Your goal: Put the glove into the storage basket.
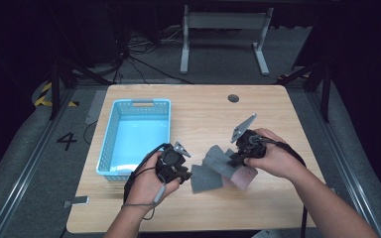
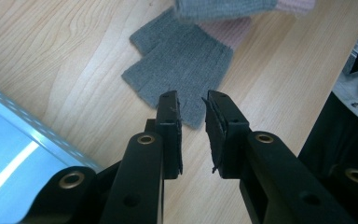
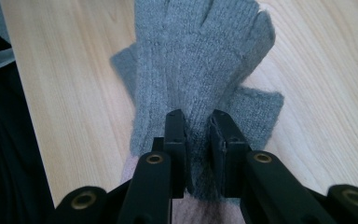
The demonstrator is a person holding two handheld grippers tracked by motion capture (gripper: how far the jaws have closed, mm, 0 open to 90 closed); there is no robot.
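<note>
Two grey knit gloves with pink cuffs lie overlapped on the wooden table (image 1: 203,109). My right gripper (image 1: 235,158) (image 3: 198,116) is shut on the upper glove (image 1: 221,159) (image 3: 200,46) near its cuff, with fabric bunched between the pads. The lower glove (image 1: 204,179) (image 2: 182,65) (image 3: 263,112) lies flat, partly under the upper glove (image 2: 223,7). At the lower glove's near edge my left gripper (image 1: 186,173) (image 2: 191,98) has its jaws a narrow gap apart. Flat glove and bare wood show between them, and nothing is pinched.
A light blue plastic basket (image 1: 134,102) (image 2: 9,154) stands on the left part of the table, right beside my left hand. A dark round grommet (image 1: 233,98) sits near the far edge. The table's front edge runs close under both forearms.
</note>
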